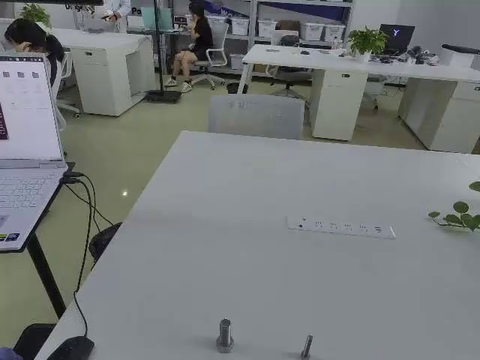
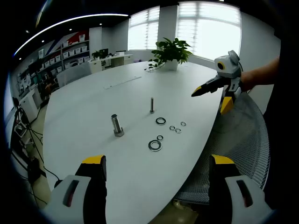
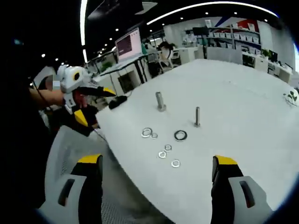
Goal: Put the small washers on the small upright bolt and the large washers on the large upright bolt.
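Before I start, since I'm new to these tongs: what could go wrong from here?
The small washers lie flat near the table edge; sliding one with the open right tongs may push it off onto the mesh chair. One small washer sits right beside a large washer, so both might get pinched together. The large bolt and small bolt seem to stand free; a knock may topple them.
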Demonstrator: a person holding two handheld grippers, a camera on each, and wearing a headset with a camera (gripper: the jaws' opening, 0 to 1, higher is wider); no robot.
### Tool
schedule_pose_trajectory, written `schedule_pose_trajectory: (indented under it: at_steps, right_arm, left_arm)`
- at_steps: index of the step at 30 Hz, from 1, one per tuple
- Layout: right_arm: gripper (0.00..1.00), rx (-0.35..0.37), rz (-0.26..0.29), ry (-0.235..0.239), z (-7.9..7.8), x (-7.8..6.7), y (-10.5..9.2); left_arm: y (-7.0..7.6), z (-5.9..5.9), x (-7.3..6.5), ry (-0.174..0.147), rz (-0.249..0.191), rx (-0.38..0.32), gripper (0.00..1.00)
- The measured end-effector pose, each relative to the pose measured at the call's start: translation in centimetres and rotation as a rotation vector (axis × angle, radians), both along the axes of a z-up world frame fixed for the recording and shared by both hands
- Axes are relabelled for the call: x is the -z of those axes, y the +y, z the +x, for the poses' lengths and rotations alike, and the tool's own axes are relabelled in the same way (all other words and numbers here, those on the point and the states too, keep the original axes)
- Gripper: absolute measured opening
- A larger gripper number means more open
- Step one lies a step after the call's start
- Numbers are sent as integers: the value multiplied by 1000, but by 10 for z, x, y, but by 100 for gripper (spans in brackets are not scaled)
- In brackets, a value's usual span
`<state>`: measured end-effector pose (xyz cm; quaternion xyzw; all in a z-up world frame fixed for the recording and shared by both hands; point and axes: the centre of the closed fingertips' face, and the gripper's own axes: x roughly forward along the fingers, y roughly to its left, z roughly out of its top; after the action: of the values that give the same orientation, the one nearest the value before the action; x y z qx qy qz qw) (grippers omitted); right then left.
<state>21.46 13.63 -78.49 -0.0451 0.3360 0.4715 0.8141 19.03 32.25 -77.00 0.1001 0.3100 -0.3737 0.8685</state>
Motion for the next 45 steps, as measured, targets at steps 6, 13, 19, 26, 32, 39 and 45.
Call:
schedule_pose_trajectory:
  at_steps: [6,13,19,26,32,39,45]
  right_arm:
    - [99,-14,-18,-12,2,-2,4]
    - [99,-30,-18,-17,4,-5,13]
    - [99,-51,-30,-28,5,-6,17]
    - [93,-98,-75,-17,2,-1,23]
    - [94,-119,-85,-30,3,-2,29]
    - [92,-159,-117,-47,5,-1,37]
    - [90,-201,-153,-58,7,3,43]
  left_arm:
    - [-2,1,-2,7,-12,12,84]
    - [-3,6,-8,-16,-54,6,87]
    - [0,9,-8,-28,-45,6,87]
    - [-1,4,-2,-13,-33,38,90]
    - [-3,2,-1,2,-41,44,91]
    - [-4,2,1,-5,-45,59,92]
    - [-7,1,4,-4,-24,79,90]
